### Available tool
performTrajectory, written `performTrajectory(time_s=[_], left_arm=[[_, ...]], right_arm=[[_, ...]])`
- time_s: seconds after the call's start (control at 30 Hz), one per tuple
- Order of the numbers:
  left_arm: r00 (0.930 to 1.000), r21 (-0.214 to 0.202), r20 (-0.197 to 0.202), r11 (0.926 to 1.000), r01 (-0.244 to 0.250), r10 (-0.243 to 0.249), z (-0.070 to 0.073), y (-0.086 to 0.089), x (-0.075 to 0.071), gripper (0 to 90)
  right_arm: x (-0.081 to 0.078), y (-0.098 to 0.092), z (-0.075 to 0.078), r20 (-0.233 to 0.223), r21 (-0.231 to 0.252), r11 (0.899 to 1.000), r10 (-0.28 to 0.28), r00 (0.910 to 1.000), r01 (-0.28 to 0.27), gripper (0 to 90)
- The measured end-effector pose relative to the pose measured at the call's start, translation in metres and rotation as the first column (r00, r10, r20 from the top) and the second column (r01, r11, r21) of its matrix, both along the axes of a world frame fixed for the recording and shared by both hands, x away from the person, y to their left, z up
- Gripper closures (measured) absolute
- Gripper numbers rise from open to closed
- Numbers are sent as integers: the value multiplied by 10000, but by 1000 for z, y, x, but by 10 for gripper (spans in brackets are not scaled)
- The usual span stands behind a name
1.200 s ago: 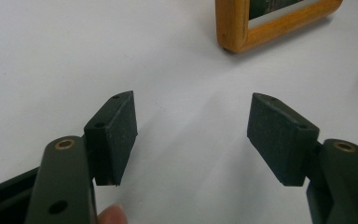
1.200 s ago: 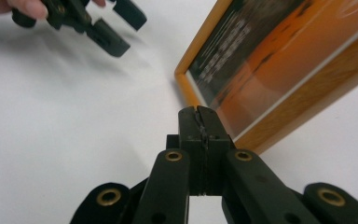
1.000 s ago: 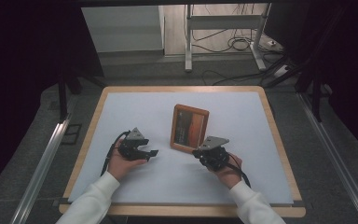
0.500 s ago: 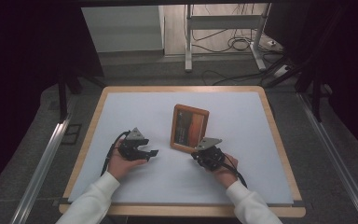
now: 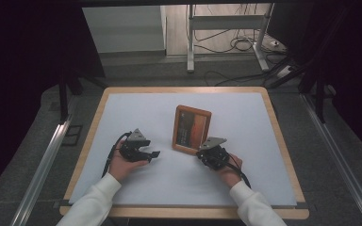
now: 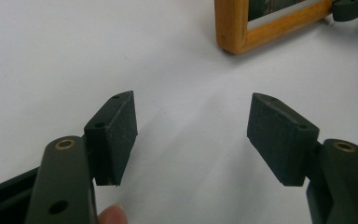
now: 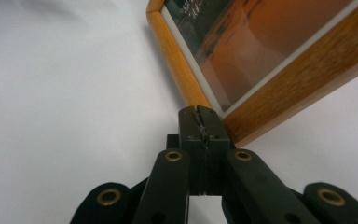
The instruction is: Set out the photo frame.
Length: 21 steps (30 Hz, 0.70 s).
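High view first, reading from the left: my left gripper (image 5: 152, 154) rests low over the white table (image 5: 122, 108), held in the left hand (image 5: 122, 165) with a white sleeve (image 5: 92, 205) trailing to the bottom edge. Its jaws point right, toward the middle of the table, and they stand well apart with nothing between them. Left gripper view confirms that: I see the two black pads (image 6: 116, 135) spread wide over bare white surface, a fingertip at the bottom edge, and the corner of the wooden picture frame (image 6: 235, 28) further off at the top right.

Moving to the centre, the picture frame (image 5: 192, 129) lies flat on the table, a little right of middle, with its long sides running away from me and slightly tilted. It shows an orange and dark picture behind glass.

Further right, my right gripper (image 5: 202, 153) sits just at the frame's near right corner, carried by the right hand (image 5: 226, 167). Right gripper view has its jaws (image 7: 200, 123) pressed fully together, pad against pad, with nothing pinched between them. Their tip is up against the wooden corner (image 7: 242, 128) of the frame, touching or all but touching; I cannot tell which.
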<state>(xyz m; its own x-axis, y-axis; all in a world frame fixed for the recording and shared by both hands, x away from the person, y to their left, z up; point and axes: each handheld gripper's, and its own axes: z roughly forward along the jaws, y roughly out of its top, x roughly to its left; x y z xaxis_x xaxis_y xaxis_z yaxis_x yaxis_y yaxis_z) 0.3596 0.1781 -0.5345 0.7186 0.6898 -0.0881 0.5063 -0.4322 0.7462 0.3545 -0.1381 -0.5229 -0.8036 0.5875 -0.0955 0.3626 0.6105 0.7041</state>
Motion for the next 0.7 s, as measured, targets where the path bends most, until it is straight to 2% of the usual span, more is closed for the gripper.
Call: performTrajectory(time_s=[0.1,0.7], left_arm=[[10000,-27,8,10000,-1,1,1,0,0,329],[10000,-80,78,10000,14,-13,3,0,-1,327]], right_arm=[[0,-1,0,79,-113,9999,32,10000,-31,900],[6,-10,0,156,-80,9996,-263,9995,264,900]])
